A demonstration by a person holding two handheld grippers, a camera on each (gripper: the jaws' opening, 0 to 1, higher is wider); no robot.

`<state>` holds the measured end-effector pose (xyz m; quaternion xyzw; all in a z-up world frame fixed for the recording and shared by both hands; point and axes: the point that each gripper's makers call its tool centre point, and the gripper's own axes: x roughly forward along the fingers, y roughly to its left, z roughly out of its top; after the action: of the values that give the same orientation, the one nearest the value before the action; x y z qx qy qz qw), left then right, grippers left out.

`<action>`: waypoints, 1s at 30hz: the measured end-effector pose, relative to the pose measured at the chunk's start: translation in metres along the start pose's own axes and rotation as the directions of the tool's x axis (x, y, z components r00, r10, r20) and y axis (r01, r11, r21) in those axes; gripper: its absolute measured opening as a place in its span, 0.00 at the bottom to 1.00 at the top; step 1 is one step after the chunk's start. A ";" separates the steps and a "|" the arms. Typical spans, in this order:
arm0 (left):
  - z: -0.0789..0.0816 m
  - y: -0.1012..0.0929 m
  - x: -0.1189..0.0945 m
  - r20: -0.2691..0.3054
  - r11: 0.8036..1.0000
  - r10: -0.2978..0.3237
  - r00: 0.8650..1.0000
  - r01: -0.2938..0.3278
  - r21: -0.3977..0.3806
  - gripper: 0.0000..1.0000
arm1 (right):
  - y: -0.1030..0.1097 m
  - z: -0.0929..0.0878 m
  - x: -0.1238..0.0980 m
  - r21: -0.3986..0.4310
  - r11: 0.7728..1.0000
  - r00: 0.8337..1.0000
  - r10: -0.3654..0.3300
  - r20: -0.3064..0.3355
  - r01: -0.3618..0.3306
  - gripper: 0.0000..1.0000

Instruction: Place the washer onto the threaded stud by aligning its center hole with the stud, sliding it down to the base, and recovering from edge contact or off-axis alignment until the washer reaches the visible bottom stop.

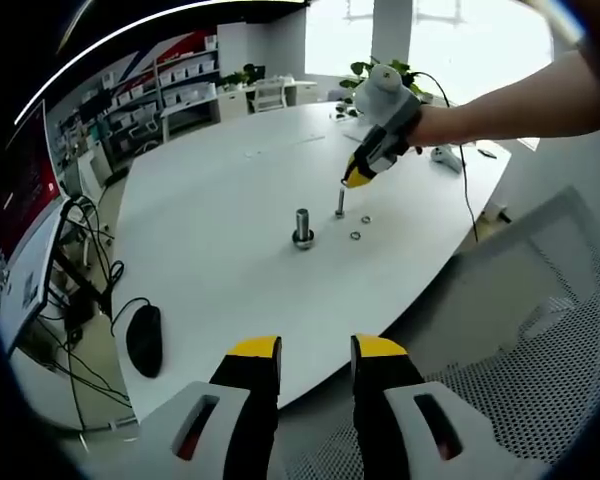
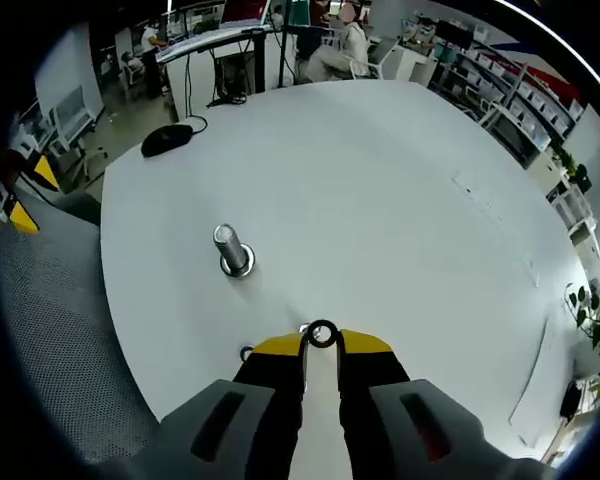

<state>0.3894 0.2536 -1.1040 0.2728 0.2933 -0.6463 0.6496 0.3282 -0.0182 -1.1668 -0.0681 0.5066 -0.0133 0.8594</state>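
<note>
Left gripper view looks across a white table (image 1: 230, 260) from its near edge: the left gripper (image 1: 315, 350) hangs off the table with its yellow-tipped jaws apart and nothing between them. Across the table, a person's bare forearm (image 1: 520, 105) reaches in from the right, holding the right gripper (image 1: 358, 178) tilted down so its yellow tips sit just above a thin bolt (image 1: 340, 203).

Right gripper view shows that gripper's jaws drawn together on a small ring, the washer (image 2: 321, 334), pinched upright at the tips just above the table.

On the table I count two upright threaded parts: a thick threaded stud (image 1: 302, 228) standing on a wider base, and the thin bolt near it. Two more loose washers lie flat just beside the bolt, one (image 1: 366, 219) farther away, one (image 1: 355, 236) nearer. A black computer mouse (image 1: 145, 338) sits well apart, near the table's left edge.
</note>
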 end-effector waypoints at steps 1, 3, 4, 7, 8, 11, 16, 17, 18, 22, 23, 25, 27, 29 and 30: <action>0.000 0.000 -0.001 0.000 1.000 0.000 1.000 0.000 -0.002 0.26 | -0.001 -0.001 0.002 -0.004 1.000 1.000 0.005 -0.005 -0.005 0.14; 0.001 -0.002 -0.004 -0.001 1.000 0.000 1.000 0.000 -0.003 0.26 | 0.000 -0.002 0.002 -0.005 1.000 1.000 0.009 -0.008 -0.009 0.14; 0.001 -0.001 -0.002 0.000 1.000 0.000 1.000 0.000 -0.002 0.26 | -0.001 -0.001 0.002 -0.005 1.000 1.000 0.011 -0.008 -0.011 0.14; 0.000 0.001 0.001 -0.002 1.000 0.000 1.000 0.000 -0.002 0.26 | 0.000 -0.001 0.002 -0.007 1.000 1.000 0.015 -0.012 -0.015 0.14; 0.000 0.001 0.001 -0.002 1.000 0.000 1.000 0.000 -0.002 0.26 | 0.000 -0.001 0.003 -0.012 1.000 1.000 0.017 -0.016 -0.017 0.14; 0.000 0.000 0.002 -0.003 1.000 0.000 1.000 0.000 -0.002 0.26 | 0.003 0.001 0.006 -0.015 1.000 0.999 0.025 -0.023 -0.025 0.14; 0.001 -0.001 0.001 -0.005 1.000 0.000 1.000 0.000 -0.004 0.26 | 0.005 -0.001 0.010 -0.033 0.999 0.998 0.037 -0.052 -0.039 0.14; 0.000 0.000 0.001 -0.005 1.000 0.000 1.000 -0.001 -0.004 0.26 | 0.004 -0.003 0.012 -0.035 0.998 0.997 0.042 -0.060 -0.044 0.14; 0.000 0.000 0.001 -0.006 1.000 0.002 1.000 -0.002 -0.005 0.26 | 0.004 -0.004 0.014 -0.028 0.998 0.997 0.047 -0.067 -0.049 0.14; 0.000 0.000 -0.001 -0.007 1.000 0.005 1.000 -0.005 -0.007 0.26 | 0.004 -0.005 0.022 -0.028 0.998 0.995 0.057 -0.076 -0.059 0.14; 0.000 -0.001 -0.001 -0.007 1.000 0.005 1.000 -0.005 -0.007 0.26 | 0.004 -0.005 0.021 -0.027 0.998 0.995 0.061 -0.078 -0.063 0.14; 0.000 0.000 -0.001 -0.008 1.000 0.005 1.000 -0.005 -0.008 0.26 | 0.005 -0.005 0.022 -0.030 0.997 0.994 0.064 -0.086 -0.066 0.14; -0.001 0.000 0.000 -0.009 1.000 0.007 1.000 -0.007 -0.008 0.26 | 0.006 -0.005 0.025 -0.031 0.997 0.993 0.068 -0.094 -0.071 0.14; -0.001 0.001 0.000 -0.011 1.000 0.007 1.000 -0.007 -0.009 0.26 | 0.005 -0.008 0.029 -0.029 0.997 0.992 0.075 -0.098 -0.078 0.14; -0.001 0.001 0.000 -0.012 1.000 0.008 1.000 -0.008 -0.010 0.26 | 0.005 -0.013 0.032 -0.026 0.996 0.990 0.079 -0.115 -0.083 0.14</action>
<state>0.3899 0.2549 -1.1045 0.2745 0.2991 -0.6407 0.6517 0.3325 -0.0175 -1.2013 -0.0600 0.5572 0.0255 0.8278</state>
